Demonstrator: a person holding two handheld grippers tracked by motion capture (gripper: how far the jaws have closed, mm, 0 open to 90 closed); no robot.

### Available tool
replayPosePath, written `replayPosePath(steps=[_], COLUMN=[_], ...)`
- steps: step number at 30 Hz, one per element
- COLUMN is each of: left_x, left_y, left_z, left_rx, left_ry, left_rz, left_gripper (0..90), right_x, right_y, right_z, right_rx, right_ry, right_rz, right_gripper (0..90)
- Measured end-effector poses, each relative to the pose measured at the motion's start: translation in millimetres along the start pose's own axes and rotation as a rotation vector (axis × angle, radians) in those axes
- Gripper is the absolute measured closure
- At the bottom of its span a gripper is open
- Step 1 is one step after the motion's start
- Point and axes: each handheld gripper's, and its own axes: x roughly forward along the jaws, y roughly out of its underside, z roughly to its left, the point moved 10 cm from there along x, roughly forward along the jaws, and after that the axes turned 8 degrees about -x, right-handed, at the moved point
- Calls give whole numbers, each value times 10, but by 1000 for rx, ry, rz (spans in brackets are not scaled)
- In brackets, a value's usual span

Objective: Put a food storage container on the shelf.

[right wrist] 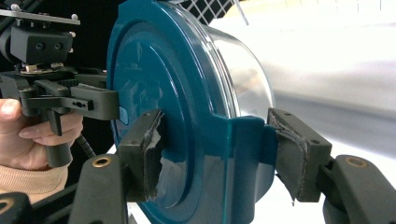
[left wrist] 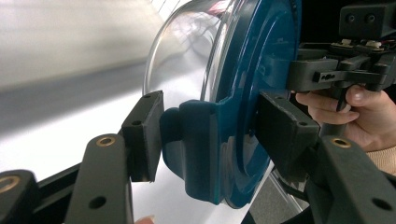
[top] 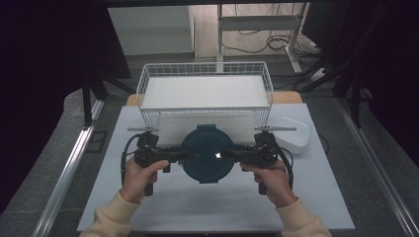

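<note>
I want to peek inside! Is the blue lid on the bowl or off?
On. The blue lid covers the clear bowl, its side clips folded down over the rim, and the left gripper and right gripper each straddle one clip.

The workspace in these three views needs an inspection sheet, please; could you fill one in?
Surface: white table, bare in front.
Job's things: round glass container with a blue lid, lid on, held between both grippers.
Clutter: white wire basket behind; white lidded box at right.
Grippers: left gripper and right gripper each straddle a lid clip, with gaps showing at the pads.
Cables: black cable loops from the left gripper.
Surroundings: loose cords on the floor, dark curtains at the sides.
</note>
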Motion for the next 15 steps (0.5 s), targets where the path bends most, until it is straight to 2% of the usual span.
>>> replayPosePath(steps=[3,8,15], left_x=[-36,-69,-93], left_y=[-116,-230,-351], left_z=[-49,-100,-142], left_rx=[14,10,24], left_ry=[-1,18,14], left_rz=[-8,-16,-24], left_gripper=[435,434,435], right_x=[-31,-81,-105], right_y=[-137,-289,-401], right_z=[10,36,36], right_rx=[-13,-32,-32], right_ry=[-1,2,-3], right_rz=[-12,-31,-38], right_gripper=[378,386,389])
